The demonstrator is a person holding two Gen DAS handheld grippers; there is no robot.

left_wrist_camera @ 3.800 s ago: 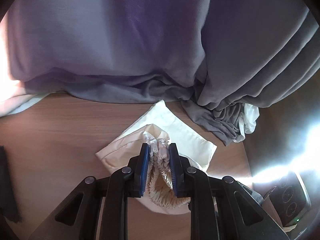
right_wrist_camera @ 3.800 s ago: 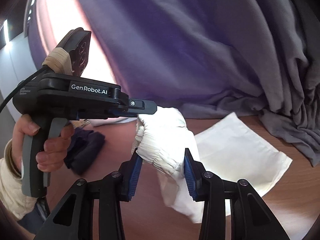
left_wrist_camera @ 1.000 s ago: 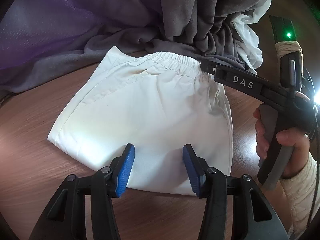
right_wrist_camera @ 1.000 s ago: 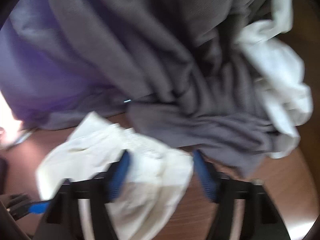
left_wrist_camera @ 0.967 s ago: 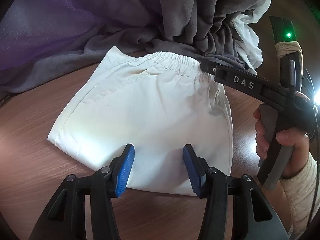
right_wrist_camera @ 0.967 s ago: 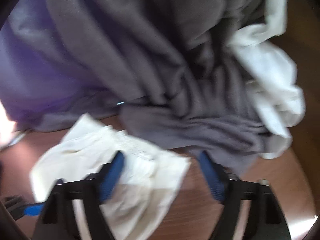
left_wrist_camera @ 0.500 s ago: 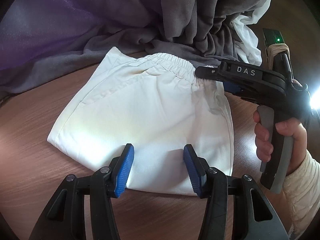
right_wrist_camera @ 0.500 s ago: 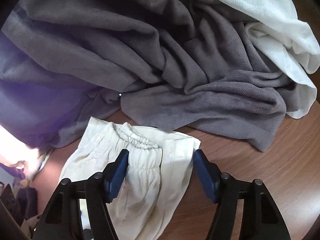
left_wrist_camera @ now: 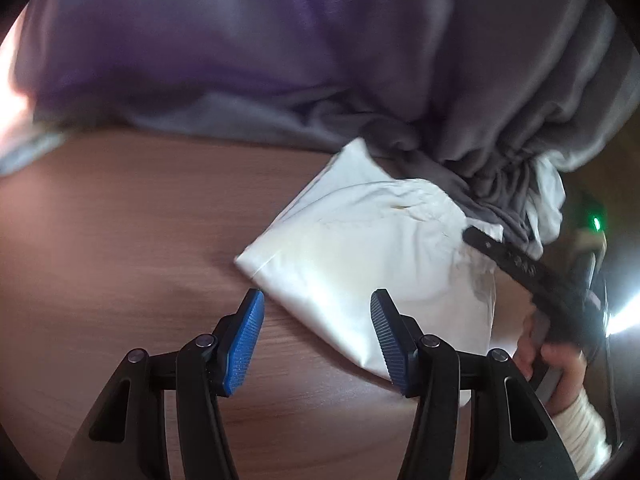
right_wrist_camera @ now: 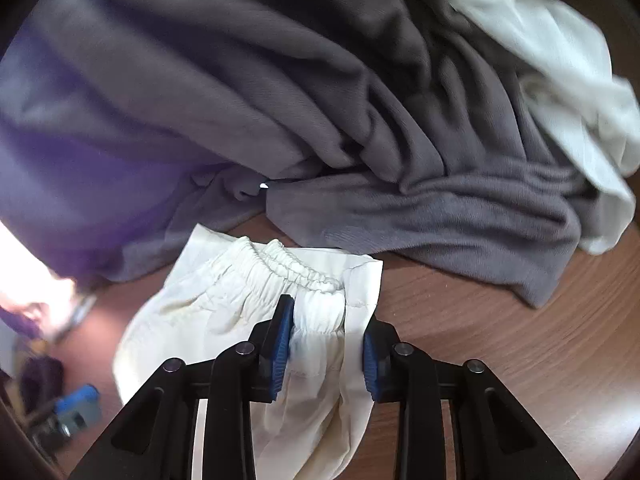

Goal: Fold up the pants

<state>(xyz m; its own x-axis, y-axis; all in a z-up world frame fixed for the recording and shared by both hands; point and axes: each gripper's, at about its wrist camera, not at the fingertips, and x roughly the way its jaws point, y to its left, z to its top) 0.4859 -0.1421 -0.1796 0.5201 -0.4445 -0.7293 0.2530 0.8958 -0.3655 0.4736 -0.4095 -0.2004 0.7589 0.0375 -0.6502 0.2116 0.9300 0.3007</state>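
The folded white pants (left_wrist_camera: 376, 248) lie on the wooden table (left_wrist_camera: 120, 240). My left gripper (left_wrist_camera: 318, 336) is open and empty, above the pants' near corner. In the right wrist view the elastic waistband (right_wrist_camera: 296, 268) faces away from me. My right gripper (right_wrist_camera: 326, 340) straddles the waistband end with its jaws partly closed around the cloth; the blue pads (right_wrist_camera: 280, 340) touch or nearly touch it. The right gripper also shows in the left wrist view (left_wrist_camera: 480, 240), with its tip at the pants' far right edge.
A heap of grey cloth (right_wrist_camera: 400, 140) and purple cloth (left_wrist_camera: 200, 40) lies behind the pants. A white garment (right_wrist_camera: 560, 60) sits at the far right on the heap. Small dark and blue items (right_wrist_camera: 72, 404) lie at the left.
My left gripper has pulled back and to the left, so the pants now sit to its right. My right gripper has come down over the waistband end and its jaws have narrowed.
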